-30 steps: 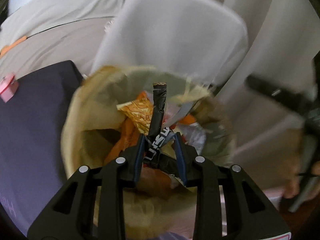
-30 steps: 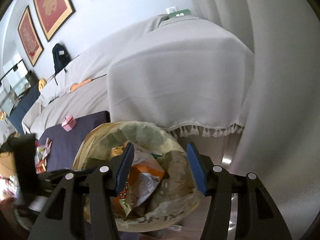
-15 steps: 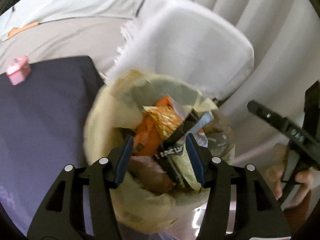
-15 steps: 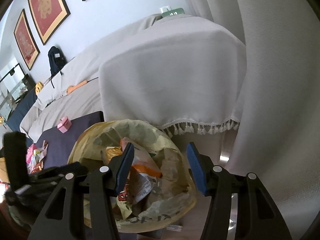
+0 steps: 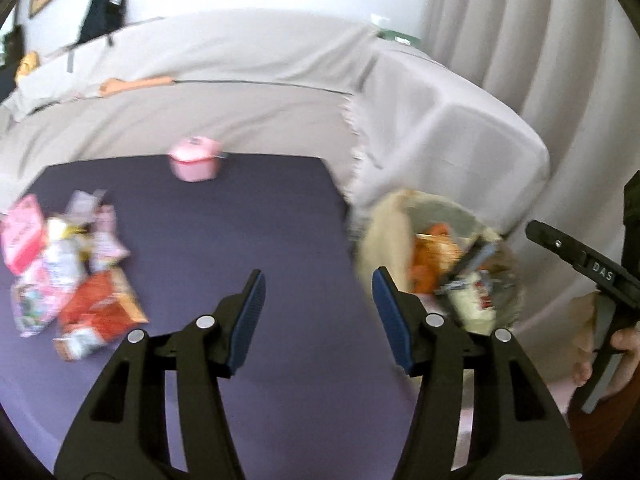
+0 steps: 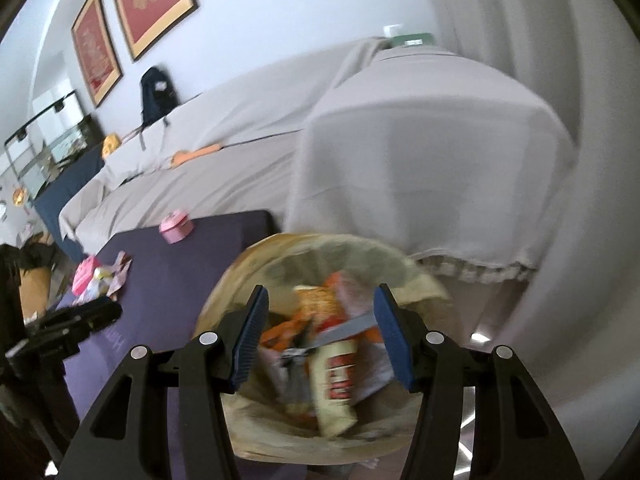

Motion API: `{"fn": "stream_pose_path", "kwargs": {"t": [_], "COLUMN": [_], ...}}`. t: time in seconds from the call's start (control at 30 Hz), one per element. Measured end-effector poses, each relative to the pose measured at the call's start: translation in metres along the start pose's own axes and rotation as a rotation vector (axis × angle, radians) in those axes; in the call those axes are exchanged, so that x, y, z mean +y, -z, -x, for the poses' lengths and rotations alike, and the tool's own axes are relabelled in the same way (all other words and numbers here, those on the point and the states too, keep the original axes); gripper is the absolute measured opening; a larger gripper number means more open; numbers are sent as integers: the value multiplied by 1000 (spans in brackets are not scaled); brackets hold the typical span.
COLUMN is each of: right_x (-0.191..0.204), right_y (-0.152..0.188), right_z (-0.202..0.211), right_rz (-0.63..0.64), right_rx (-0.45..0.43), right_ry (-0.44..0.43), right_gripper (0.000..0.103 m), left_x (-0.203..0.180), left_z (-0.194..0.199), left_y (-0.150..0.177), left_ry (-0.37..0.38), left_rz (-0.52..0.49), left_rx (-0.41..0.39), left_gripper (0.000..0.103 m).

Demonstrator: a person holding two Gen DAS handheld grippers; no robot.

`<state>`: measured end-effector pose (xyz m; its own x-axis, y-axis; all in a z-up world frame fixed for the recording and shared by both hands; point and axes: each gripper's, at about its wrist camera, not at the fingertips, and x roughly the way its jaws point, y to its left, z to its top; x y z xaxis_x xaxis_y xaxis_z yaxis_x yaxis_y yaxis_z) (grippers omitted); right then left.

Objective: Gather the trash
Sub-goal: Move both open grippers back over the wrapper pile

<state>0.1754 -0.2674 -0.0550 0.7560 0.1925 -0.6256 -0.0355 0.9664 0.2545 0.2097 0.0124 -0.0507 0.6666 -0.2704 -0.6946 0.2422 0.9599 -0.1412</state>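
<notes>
A trash bin lined with a yellowish bag [image 5: 384, 232] [image 6: 240, 272] stands off the dark purple table's right end, full of wrappers. The dark wrapper [image 5: 466, 262] lies in it with orange and white packets [image 6: 336, 376]. My left gripper [image 5: 318, 316] is open and empty over the table [image 5: 240, 240], left of the bin. My right gripper [image 6: 318, 332] is open and empty just above the bin. A pile of snack wrappers [image 5: 68, 272] lies at the table's left; it also shows in the right wrist view [image 6: 100, 276].
A small pink box [image 5: 195, 160] [image 6: 176, 226] sits at the table's far edge. A sofa under grey covers [image 5: 240, 80] runs behind, with a covered armrest [image 6: 432, 152] beside the bin. Pale curtains [image 5: 540, 32] hang at right. The right gripper's handle and hand [image 5: 600, 304] are beside the bin.
My left gripper opened and dropped the dark wrapper into the bin, then swung left over the table. My right gripper stayed open above the bin and shifted slightly.
</notes>
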Motion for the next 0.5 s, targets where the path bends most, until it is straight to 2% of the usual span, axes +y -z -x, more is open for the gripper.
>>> {"fn": "stream_pose_path", "kwargs": {"t": [0.2, 0.3, 0.5], "right_x": [56, 93, 156], "right_y": [11, 18, 23], "right_z": [-31, -56, -77], "right_rz": [82, 142, 196], "right_rx": [71, 148, 181], "right_ry": [-7, -23, -52], "right_gripper": [52, 52, 52], "left_x": [87, 131, 215], "left_z": [32, 47, 52], "left_y": [5, 11, 24], "left_ry": [-105, -154, -242], "left_rz": [114, 165, 236], "left_rx": [-36, -61, -63], "left_gripper": [53, 57, 58]}}
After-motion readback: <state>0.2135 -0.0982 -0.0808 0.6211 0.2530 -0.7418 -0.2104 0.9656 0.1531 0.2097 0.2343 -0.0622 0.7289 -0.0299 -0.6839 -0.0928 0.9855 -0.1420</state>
